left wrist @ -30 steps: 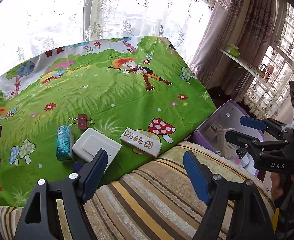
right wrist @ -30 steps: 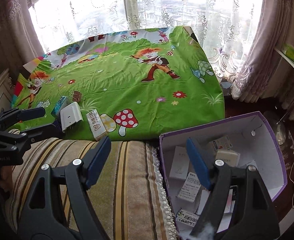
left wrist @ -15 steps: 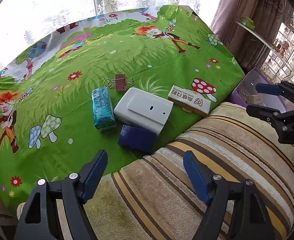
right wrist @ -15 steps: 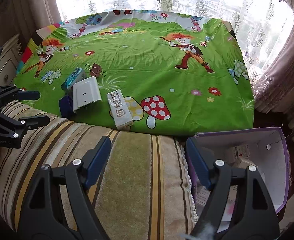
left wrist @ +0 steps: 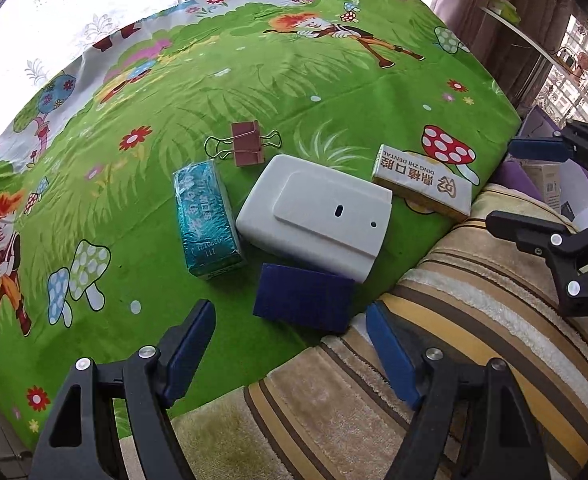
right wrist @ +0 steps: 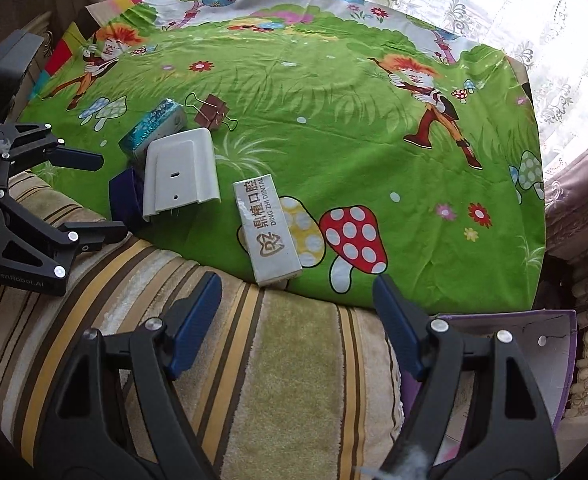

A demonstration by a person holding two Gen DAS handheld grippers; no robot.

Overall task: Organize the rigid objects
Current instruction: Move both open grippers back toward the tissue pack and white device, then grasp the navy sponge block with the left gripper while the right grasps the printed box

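Observation:
On the green cartoon cloth lie a white plastic casing, a dark blue flat box, a teal foil packet, a brown binder clip and a white dental box. My left gripper is open and empty just before the blue box. My right gripper is open and empty, just short of the dental box. The casing, packet and clip also show in the right wrist view.
A striped cushion lies along the cloth's near edge under both grippers. A purple cardboard box with white inside sits at the right below the cloth; it shows in the left wrist view behind the right gripper. Curtains hang behind.
Both grippers have moved forward and left, closer to the objects on the cloth. The purple box has slid toward the right edge of each view. Both stay open.

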